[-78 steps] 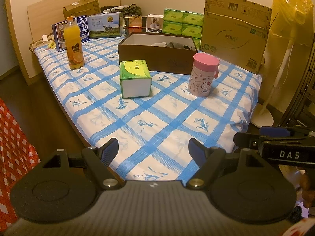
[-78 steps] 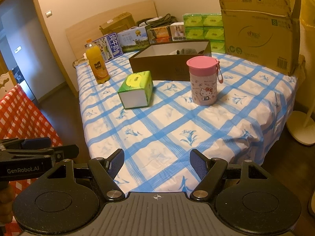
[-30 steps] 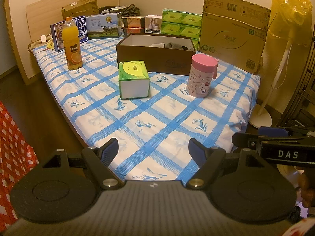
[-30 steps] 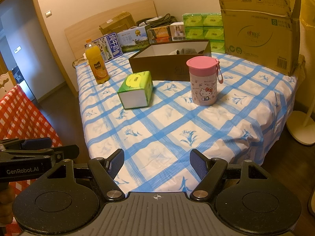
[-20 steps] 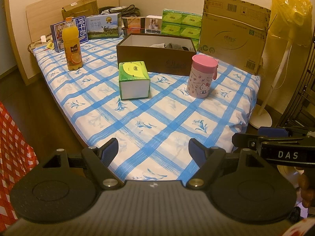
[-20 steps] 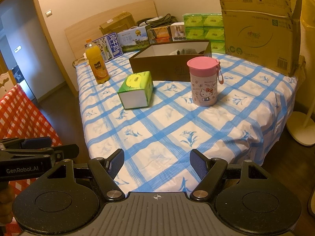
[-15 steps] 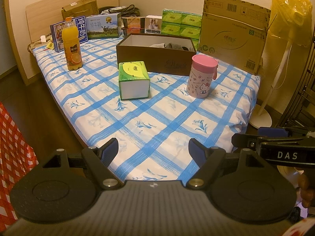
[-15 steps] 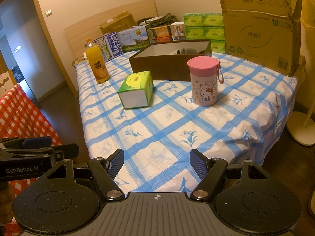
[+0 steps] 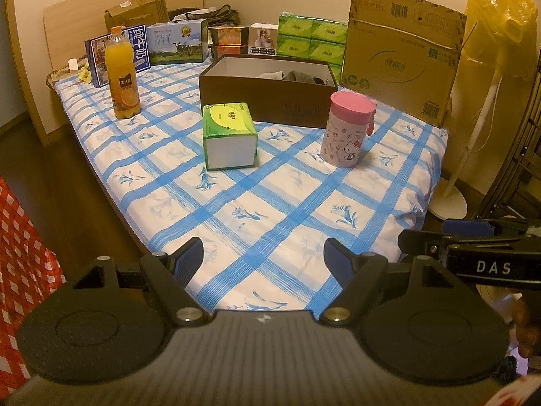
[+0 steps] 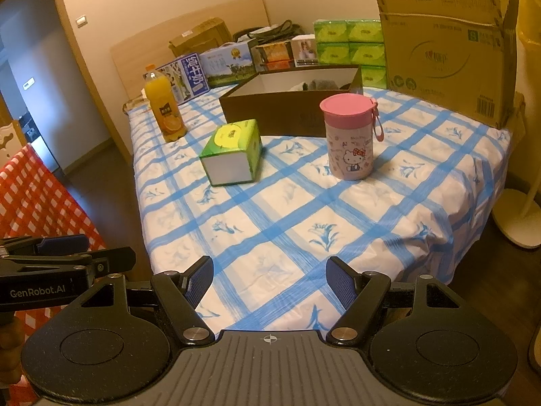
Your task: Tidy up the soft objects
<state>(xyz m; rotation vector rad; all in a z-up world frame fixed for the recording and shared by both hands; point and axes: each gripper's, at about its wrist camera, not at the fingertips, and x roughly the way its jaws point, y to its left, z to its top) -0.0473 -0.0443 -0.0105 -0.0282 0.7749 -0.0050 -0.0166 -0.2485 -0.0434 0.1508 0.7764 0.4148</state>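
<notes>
— Honestly, what can't you make out?
— Mostly what lies in the brown box (image 9: pixel 267 91). Its near wall hides the bottom; only a bit of white and grey cloth (image 9: pixel 287 75) pokes above the rim at the right end, and I cannot tell what the pieces are. The yellow plastic cover (image 9: pixel 500 27) hides the head of the standing fan, and the right gripper (image 9: pixel 473 253) shows only partly at the edge of the left view.

— Any writing you can read?
— "DAS" on the right gripper's side, "GenRobot.AI" on the left gripper (image 10: pixel 67 270) seen from the right camera. The blue carton (image 9: pixel 118 54) behind the orange juice bottle (image 9: pixel 122 72) carries large Chinese characters. The pink-lidded cup (image 9: pixel 348 130) has a Hello Kitty print. Barcodes sit on the tall cardboard box (image 9: pixel 402 57), whose small print is too fine to read.

— And the soft things?
— The green tissue pack (image 9: pixel 230 135) lies on the blue-checked bed sheet (image 9: pixel 287 209), just in front of the brown box, left of the cup. More green tissue packs (image 9: pixel 311 40) are stacked by the wall.

— The grippers?
— Both stand wide with nothing between the blue pads, near the foot of the bed, well apart from the tissue pack.
</notes>
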